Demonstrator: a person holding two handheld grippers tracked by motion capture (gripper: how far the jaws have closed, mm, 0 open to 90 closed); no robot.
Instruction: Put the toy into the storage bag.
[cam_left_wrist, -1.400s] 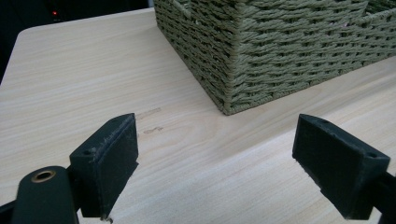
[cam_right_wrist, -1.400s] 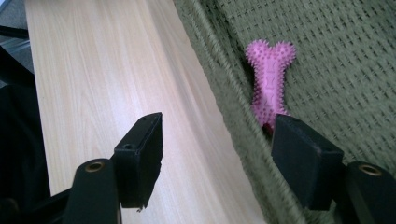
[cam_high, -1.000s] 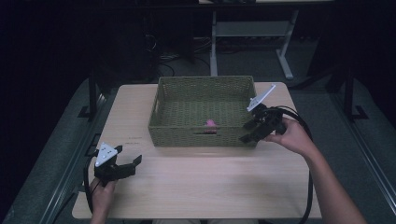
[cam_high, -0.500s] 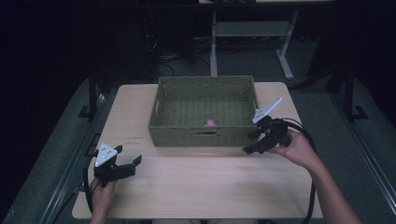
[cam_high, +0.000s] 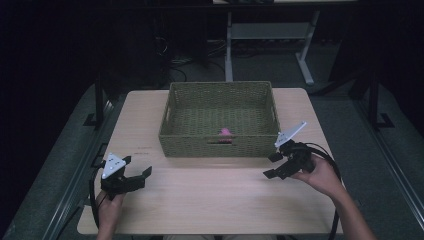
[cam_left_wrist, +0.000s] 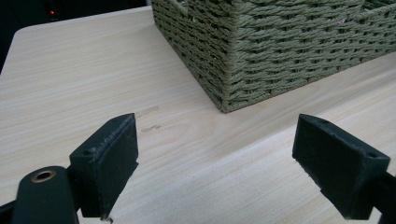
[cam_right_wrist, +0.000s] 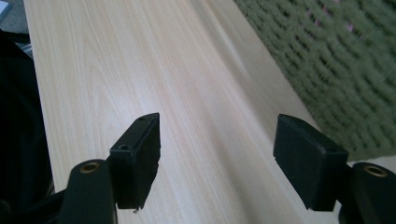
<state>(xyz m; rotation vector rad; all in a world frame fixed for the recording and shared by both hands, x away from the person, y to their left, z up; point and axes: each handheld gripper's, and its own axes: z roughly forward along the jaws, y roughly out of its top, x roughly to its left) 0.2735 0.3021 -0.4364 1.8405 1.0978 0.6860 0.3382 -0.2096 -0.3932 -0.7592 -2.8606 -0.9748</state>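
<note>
Forearms and hands enter from the near edge of the table (cam_high: 210, 200), one gripper in each. Left gripper (cam_high: 134, 176) rests low near the front left corner, fingers (cam_left_wrist: 109, 163) spread wide with bare wood between them and one corner of the basket ahead. Right gripper (cam_high: 276, 165) sits just above the table at the front right, close to the near wall of the woven basket (cam_high: 220, 146); its fingers (cam_right_wrist: 140, 151) stand apart with nothing between them and have just been opening further. Beyond both grippers, the green basket stands at mid-table, and a small pink object (cam_high: 225, 131) lies on the basket floor against the near wall, right of centre; its exact kind is too small to tell. Behind the table, a white desk frame (cam_high: 305, 60) stands on the dark floor. Judged risk: the right gripper is close to the basket wall, so a sideways sweep could catch the weave and push the light basket across the table. A reach over the near wall for the pink object could also snag the rim, or trap the object against the wall instead of seating it between the fingers. Count: two grippers, one basket, one pink object, one table.
</note>
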